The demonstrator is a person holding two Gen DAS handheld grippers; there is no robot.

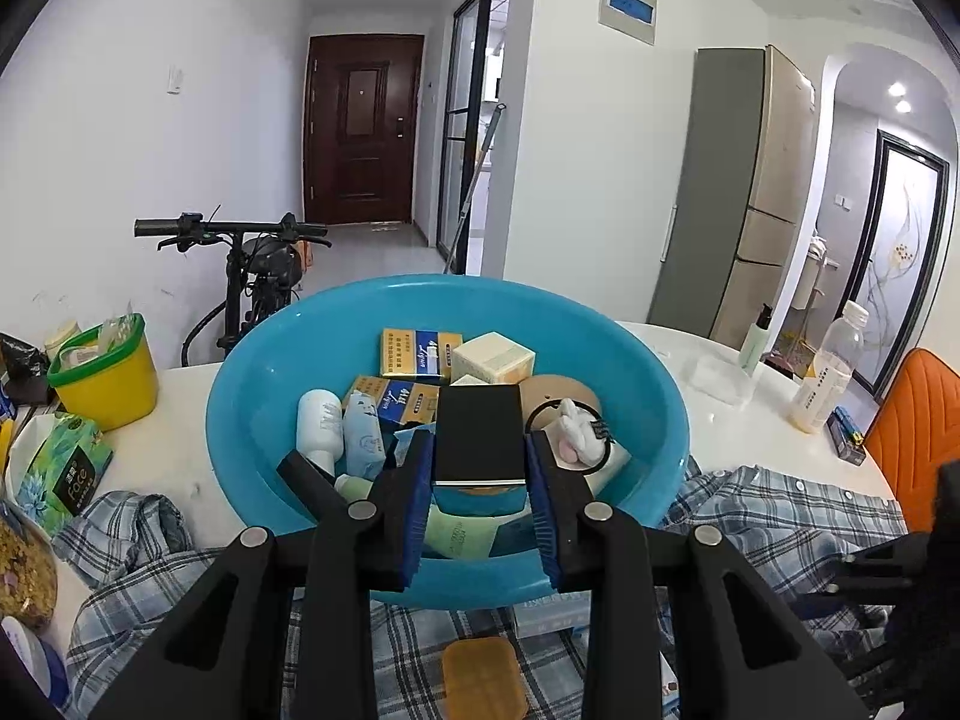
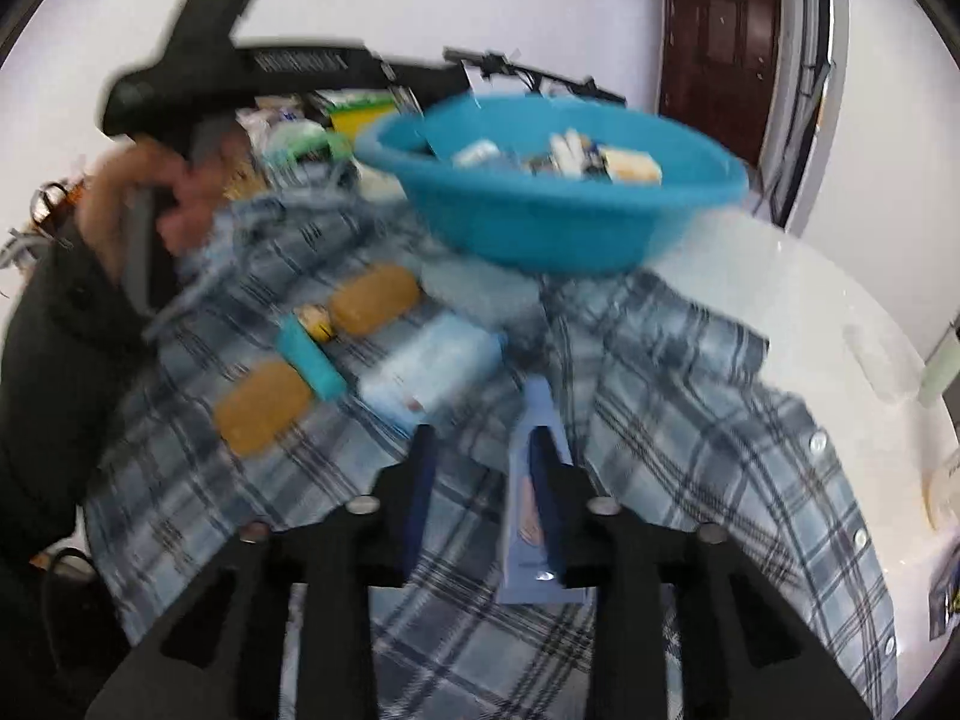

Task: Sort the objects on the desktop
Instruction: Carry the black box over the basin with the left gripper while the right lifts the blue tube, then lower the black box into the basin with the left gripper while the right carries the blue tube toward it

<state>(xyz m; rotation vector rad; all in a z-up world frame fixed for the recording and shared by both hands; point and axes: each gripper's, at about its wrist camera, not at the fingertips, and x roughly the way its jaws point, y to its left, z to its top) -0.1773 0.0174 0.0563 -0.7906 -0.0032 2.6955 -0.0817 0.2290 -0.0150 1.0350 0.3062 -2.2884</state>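
Observation:
A blue plastic basin [image 1: 270,372] stands on the white table and holds several small boxes, tubes and a white bottle [image 1: 319,425]. My left gripper [image 1: 480,468] is shut on a black flat box [image 1: 479,435] and holds it over the basin's near side. In the blurred right wrist view my right gripper [image 2: 483,480] is open above a plaid shirt [image 2: 690,420]. A pale blue sachet [image 2: 531,498] lies by its right finger. Two tan pads [image 2: 261,405], a teal tube [image 2: 309,357] and a white-blue packet [image 2: 429,366] lie on the shirt before the basin [image 2: 552,222].
A yellow tub [image 1: 111,375] and a green tissue pack [image 1: 63,474] sit at the table's left. A drink bottle [image 1: 831,369] and a pump bottle [image 1: 755,339] stand at the right by an orange chair [image 1: 918,420]. A scooter [image 1: 252,264] stands behind.

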